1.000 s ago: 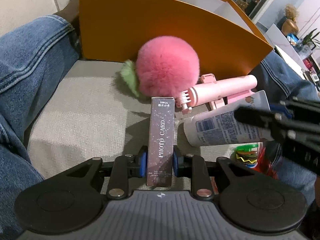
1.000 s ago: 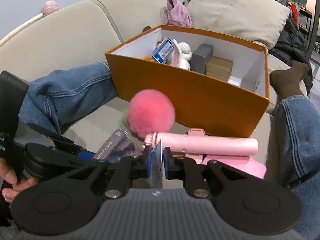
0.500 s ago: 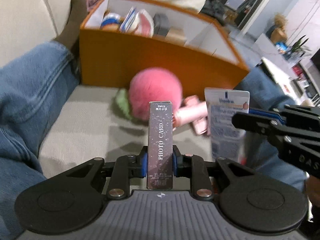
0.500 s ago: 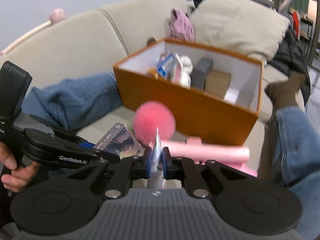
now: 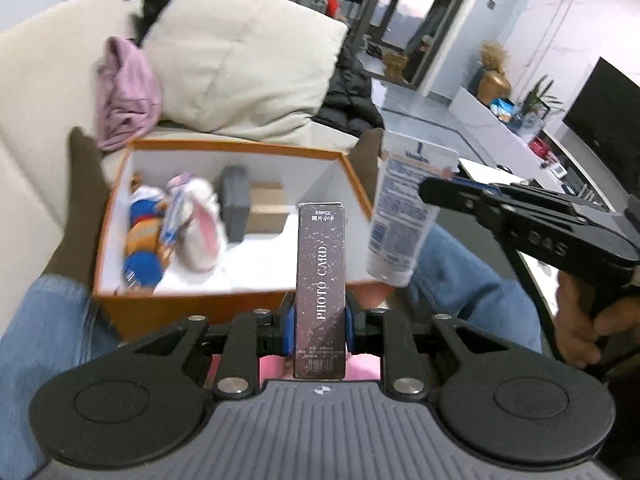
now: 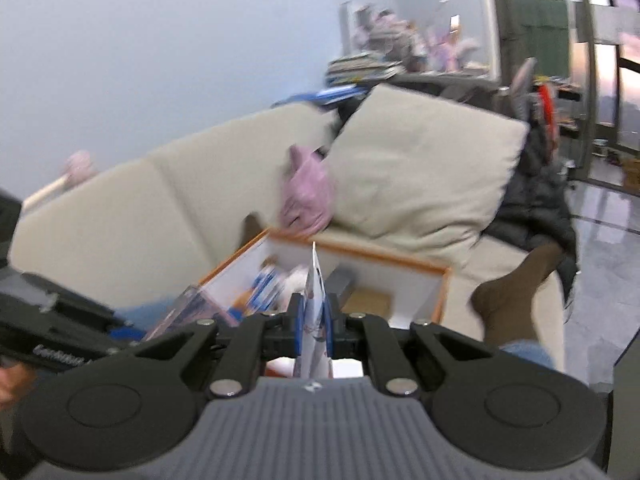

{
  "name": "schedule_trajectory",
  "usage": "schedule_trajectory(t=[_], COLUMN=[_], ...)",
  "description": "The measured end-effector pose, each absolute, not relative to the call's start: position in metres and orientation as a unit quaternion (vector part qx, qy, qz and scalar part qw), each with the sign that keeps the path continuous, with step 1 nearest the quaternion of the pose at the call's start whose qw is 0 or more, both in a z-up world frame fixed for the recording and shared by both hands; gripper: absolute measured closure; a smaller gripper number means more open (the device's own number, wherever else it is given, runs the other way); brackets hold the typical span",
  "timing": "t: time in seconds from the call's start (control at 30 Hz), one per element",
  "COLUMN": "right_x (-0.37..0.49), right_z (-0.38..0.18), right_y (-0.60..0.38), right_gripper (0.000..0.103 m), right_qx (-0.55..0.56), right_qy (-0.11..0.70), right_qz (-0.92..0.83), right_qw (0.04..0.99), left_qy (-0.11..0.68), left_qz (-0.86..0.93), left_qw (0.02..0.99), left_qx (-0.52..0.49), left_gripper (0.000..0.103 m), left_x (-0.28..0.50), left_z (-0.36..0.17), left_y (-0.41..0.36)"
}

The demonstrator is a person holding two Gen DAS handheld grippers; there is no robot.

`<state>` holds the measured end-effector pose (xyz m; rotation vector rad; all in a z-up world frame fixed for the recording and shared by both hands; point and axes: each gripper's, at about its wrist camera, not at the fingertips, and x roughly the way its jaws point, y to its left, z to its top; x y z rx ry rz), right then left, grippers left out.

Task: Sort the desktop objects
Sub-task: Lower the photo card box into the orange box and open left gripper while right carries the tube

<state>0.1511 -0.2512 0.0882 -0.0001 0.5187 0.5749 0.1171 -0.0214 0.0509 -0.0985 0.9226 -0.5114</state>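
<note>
My left gripper (image 5: 319, 330) is shut on a dark, speckled photo card box (image 5: 321, 276), held upright in front of the orange storage box (image 5: 192, 306). My right gripper (image 6: 313, 322) is shut on the flat end of a white cream tube (image 6: 315, 312); in the left wrist view the same white cream tube (image 5: 404, 216) hangs beside the orange box's right wall. The orange box (image 6: 441, 298) holds plush toys (image 5: 196, 232), a grey case (image 5: 235, 208) and a brown carton (image 5: 266, 210). Both items are lifted above the sofa seat.
The box sits on a beige sofa (image 5: 36, 92) between a person's jean-clad legs (image 5: 44, 344). A large cushion (image 5: 244, 56), a pink cloth (image 5: 126, 96) and a black jacket (image 5: 348, 96) lie behind it. A hand (image 5: 580, 320) grips the right tool.
Both grippers have risen with their items, so the views now look down into the orange box; the pink pom-pom and pink stick have dropped out of sight below.
</note>
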Motion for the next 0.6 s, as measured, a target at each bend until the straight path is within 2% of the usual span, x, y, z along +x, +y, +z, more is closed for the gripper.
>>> schedule_trajectory(t=[0.33, 0.6], right_x=[0.249, 0.275], right_z=[0.049, 0.02], right_y=[-0.262, -0.273], right_gripper=[0.092, 0.092], right_qx=[0.059, 0.079], right_qy=[0.267, 0.268], right_qz=[0.226, 0.223], right_qw=[0.935, 0.934], left_qy=[0.536, 0.584], left_qz=[-0.259, -0.248], left_qw=[0.803, 0.772], left_qx=[-0.028, 0.019], left_gripper=[0.077, 0.077], left_x=[0.227, 0.265], left_z=[0.004, -0.041], left_y=[-0.079, -0.108])
